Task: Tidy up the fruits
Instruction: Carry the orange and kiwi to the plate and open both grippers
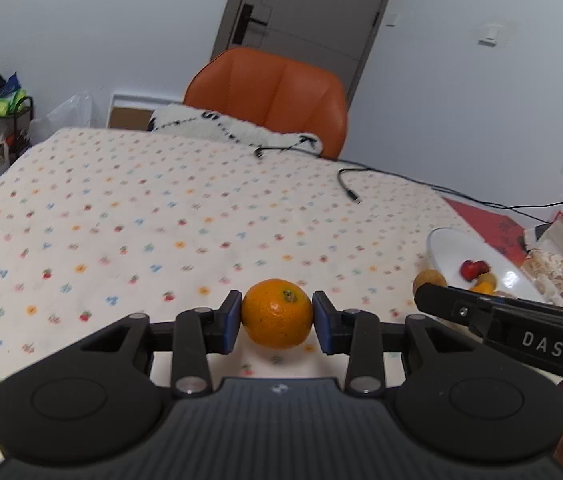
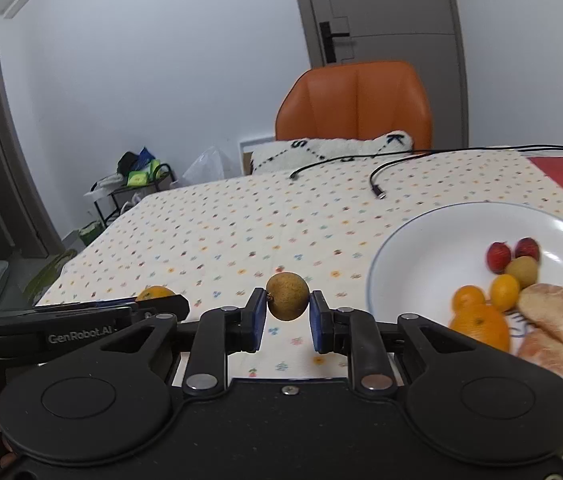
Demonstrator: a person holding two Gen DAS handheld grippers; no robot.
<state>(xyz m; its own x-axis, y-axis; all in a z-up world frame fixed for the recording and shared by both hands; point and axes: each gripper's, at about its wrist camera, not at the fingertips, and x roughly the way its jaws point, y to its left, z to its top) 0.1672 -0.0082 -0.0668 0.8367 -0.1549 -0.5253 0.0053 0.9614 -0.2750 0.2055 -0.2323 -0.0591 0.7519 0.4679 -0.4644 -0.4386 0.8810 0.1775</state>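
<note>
Left wrist view: the left gripper (image 1: 277,314) has its jaws closed on a mandarin (image 1: 276,313); the right gripper (image 2: 287,300) pinches a longan (image 2: 287,296). Both fruits appear mid-carry; next, each must swing rightward over the white plate (image 2: 421,248) and release.

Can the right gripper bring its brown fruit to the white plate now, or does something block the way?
Probably yes. The right gripper is shut on the brown fruit, and the white plate lies just to its right with bare space on the near left side. The left gripper, holding the orange, is on the other side.
</note>
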